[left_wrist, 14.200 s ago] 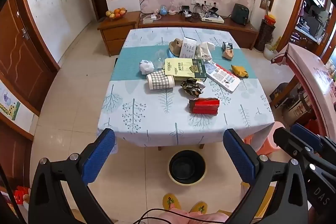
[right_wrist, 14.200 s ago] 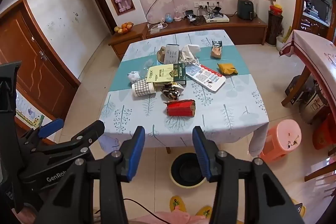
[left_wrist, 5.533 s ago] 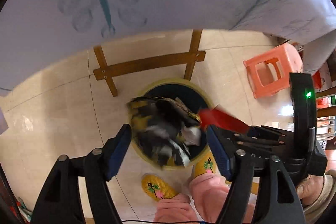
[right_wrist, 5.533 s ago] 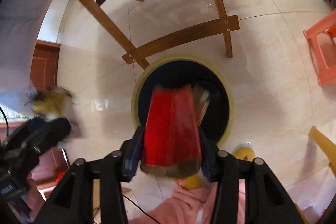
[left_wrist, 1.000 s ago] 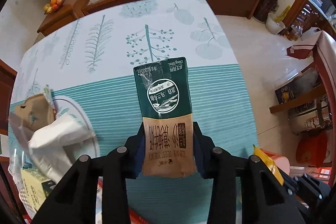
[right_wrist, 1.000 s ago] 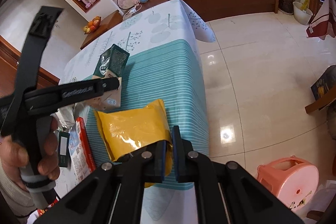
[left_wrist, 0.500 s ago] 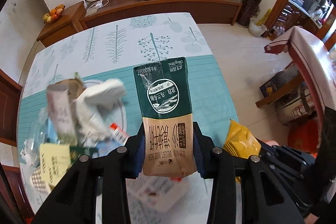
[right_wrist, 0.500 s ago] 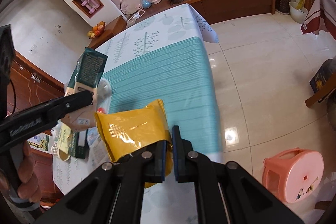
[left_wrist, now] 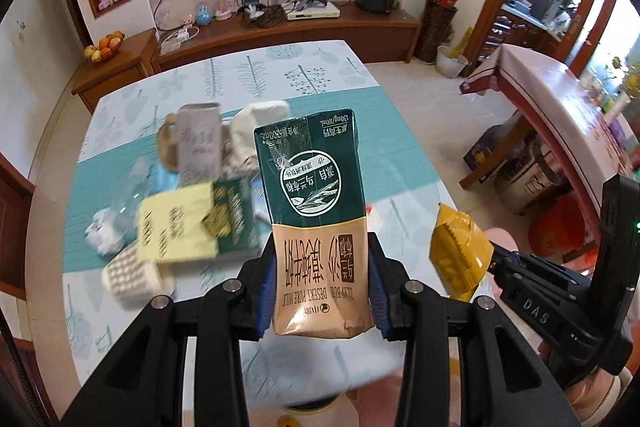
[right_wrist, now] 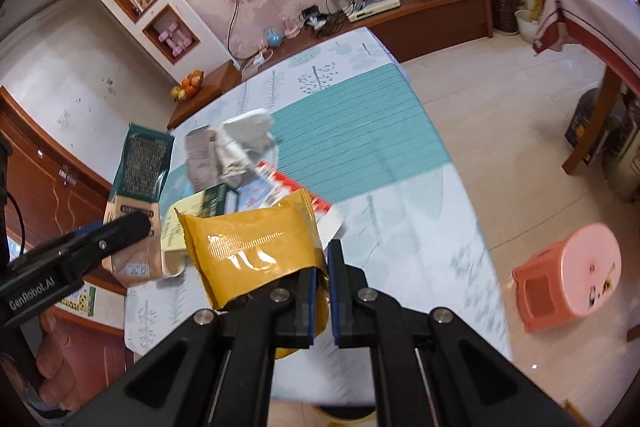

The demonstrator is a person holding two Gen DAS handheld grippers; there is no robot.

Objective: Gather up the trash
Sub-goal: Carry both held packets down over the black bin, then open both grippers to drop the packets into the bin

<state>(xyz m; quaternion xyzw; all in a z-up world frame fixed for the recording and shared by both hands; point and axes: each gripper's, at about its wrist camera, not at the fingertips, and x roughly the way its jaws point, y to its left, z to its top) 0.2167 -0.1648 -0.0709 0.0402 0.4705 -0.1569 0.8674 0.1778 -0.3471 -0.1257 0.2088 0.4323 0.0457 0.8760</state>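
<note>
My left gripper (left_wrist: 320, 291) is shut on a green and tan milk carton (left_wrist: 314, 203) and holds it above the near part of the table; the carton also shows in the right wrist view (right_wrist: 138, 203). My right gripper (right_wrist: 320, 299) is shut on a yellow foil wrapper (right_wrist: 252, 247), also seen at the right of the left wrist view (left_wrist: 458, 251). More trash lies on the tablecloth (left_wrist: 280, 75): a yellow-green box (left_wrist: 188, 223), a grey carton (left_wrist: 198, 143), crumpled white paper (left_wrist: 256, 131), a checked roll (left_wrist: 132, 279) and a red-white flyer (right_wrist: 288, 187).
A pink plastic stool (right_wrist: 568, 275) stands on the tiled floor right of the table. A second covered table (left_wrist: 560, 115) is at the far right. A wooden TV cabinet (left_wrist: 280, 27) runs along the back wall. The bin's rim (right_wrist: 344, 413) shows just below the table's near edge.
Both grippers have pulled back and up from the table's far right part, each keeping its item. More of the table and the remaining trash has come into view.
</note>
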